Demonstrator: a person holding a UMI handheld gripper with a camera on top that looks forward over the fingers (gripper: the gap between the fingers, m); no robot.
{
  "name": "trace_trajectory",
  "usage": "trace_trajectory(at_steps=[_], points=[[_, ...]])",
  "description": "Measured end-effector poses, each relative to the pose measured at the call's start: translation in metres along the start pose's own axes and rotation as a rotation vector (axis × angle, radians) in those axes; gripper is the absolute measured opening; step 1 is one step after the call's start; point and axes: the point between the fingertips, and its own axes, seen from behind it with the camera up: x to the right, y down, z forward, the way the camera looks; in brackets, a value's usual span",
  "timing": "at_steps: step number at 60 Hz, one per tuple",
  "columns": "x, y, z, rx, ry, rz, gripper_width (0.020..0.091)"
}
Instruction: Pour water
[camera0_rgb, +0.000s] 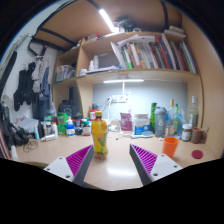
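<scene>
A clear bottle of yellow-orange liquid with a red cap (98, 136) stands upright on the light wooden desk (112, 163). It is just ahead of my gripper (112, 164), closer to the left finger. An orange cup (170, 146) stands on the desk beyond the right finger. My gripper is open, its purple pads (77, 160) spread wide with only bare desk between them. Nothing is held.
Bottles and jars crowd the back of the desk at left (62, 124) and right (163, 121). A red lid-like disc (196, 154) lies beyond the orange cup. Bookshelves (150, 55) hang above, and dark items hang on the left wall (30, 90).
</scene>
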Motion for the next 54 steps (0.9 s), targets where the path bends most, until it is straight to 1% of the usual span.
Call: trace_trajectory(at_steps=[6, 9, 13, 22, 29, 32, 35, 38, 40, 45, 49, 51, 53, 54], points=[[-0.030, -0.002, 0.046, -0.007, 0.011, 0.031, 0.0825], [-0.038, 0.001, 0.067, -0.023, 0.041, 0.052, 0.0825], [-0.049, 0.001, 0.095, -0.018, 0.061, 0.058, 0.0826], [-0.037, 0.013, 0.147, -0.042, 0.169, 0.012, 0.0825], [-0.035, 0.024, 0.184, -0.085, 0.161, 0.036, 0.0823], [-0.036, 0.025, 0.197, -0.094, 0.147, 0.043, 0.0808], [-0.034, 0.028, 0.209, -0.098, 0.149, 0.037, 0.0765], [-0.034, 0.035, 0.217, -0.127, 0.146, 0.031, 0.0540], [-0.032, 0.033, 0.220, -0.121, 0.155, 0.027, 0.0534], [-0.028, 0.033, 0.222, -0.118, 0.165, 0.002, 0.0463], [-0.030, 0.033, 0.221, -0.105, 0.158, -0.002, 0.0425], [-0.030, 0.033, 0.220, -0.104, 0.152, -0.002, 0.0394], [-0.029, 0.033, 0.219, -0.105, 0.149, 0.001, 0.0389], [-0.028, 0.032, 0.218, -0.106, 0.148, 0.004, 0.0363]])
